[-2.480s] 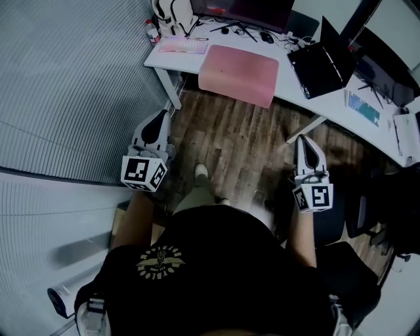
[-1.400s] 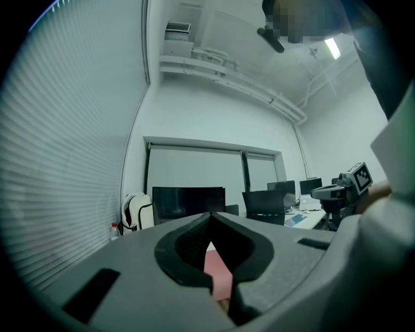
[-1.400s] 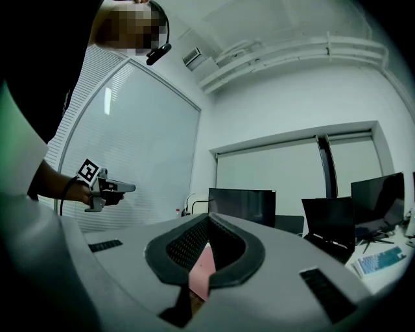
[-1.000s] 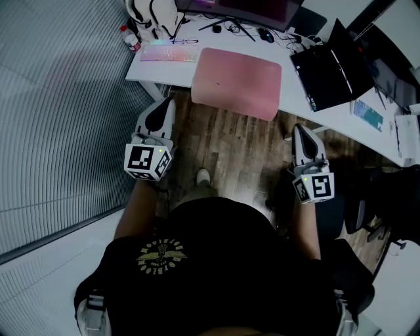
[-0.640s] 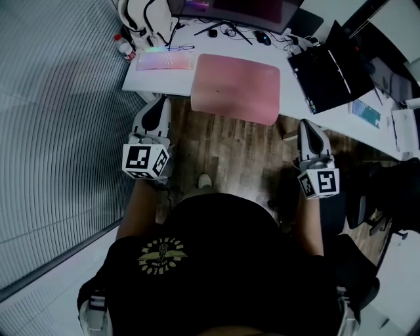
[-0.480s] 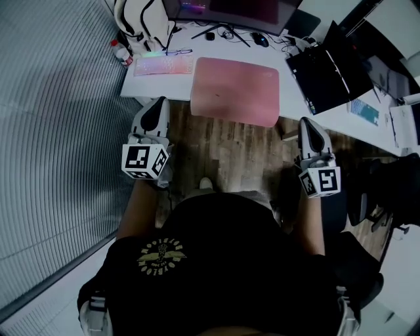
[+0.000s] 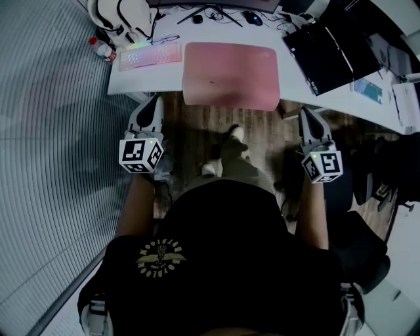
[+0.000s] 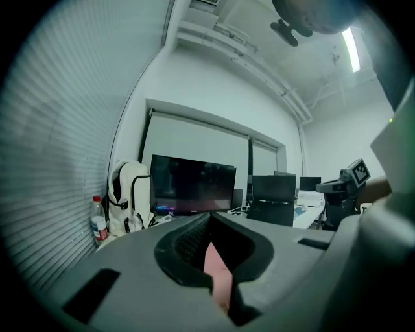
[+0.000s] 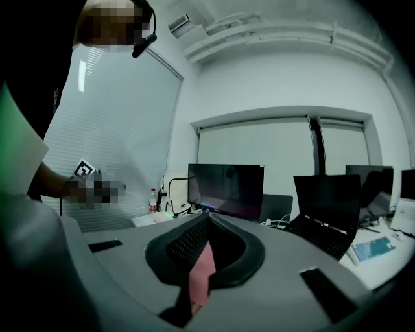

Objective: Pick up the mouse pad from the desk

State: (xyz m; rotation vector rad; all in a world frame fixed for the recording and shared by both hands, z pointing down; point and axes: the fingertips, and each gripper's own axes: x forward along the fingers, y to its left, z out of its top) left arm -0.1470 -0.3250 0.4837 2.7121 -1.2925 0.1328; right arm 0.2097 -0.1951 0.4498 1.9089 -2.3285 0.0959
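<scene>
Nearly at the counter, both grippers shut and empty

Nearest, the left gripper (image 7: 153, 105) and the right gripper (image 7: 307, 115) point almost level at the front edge of the counter (image 7: 134, 80). Each pair of fingers (image 8: 185, 241) is pressed together with nothing between. The pink seen through the notch behind the tips is the mouse pad (image 7: 230, 65) further ahead, not something gripped. The pad lies flat just beyond the tips, between the two lines of approach. Its near edge hangs over the counter's front, above the floor (image 7: 197, 128).

This looks like the final reach. To do it well, I would part the fingers before arriving and come in level. One finger then goes under the overhanging lip and one on top, and they close and lift, which saves scraping at a flat sheet. The pad is probably limp, so a grip near each front corner should stop it drooping.

Just past the left fingers, on the pad's outer side, a keyboard (image 7: 149, 56) sits close to the pad. Past the right fingers, an open laptop (image 7: 325, 49) lies beside the pad's other edge. Beyond the pad are a mouse (image 7: 252, 18) and a monitor (image 8: 192, 185). Farthest off to the left are a bottle (image 7: 100, 50) and a backpack (image 7: 121, 12). Nothing seems to rest on the pad.
</scene>
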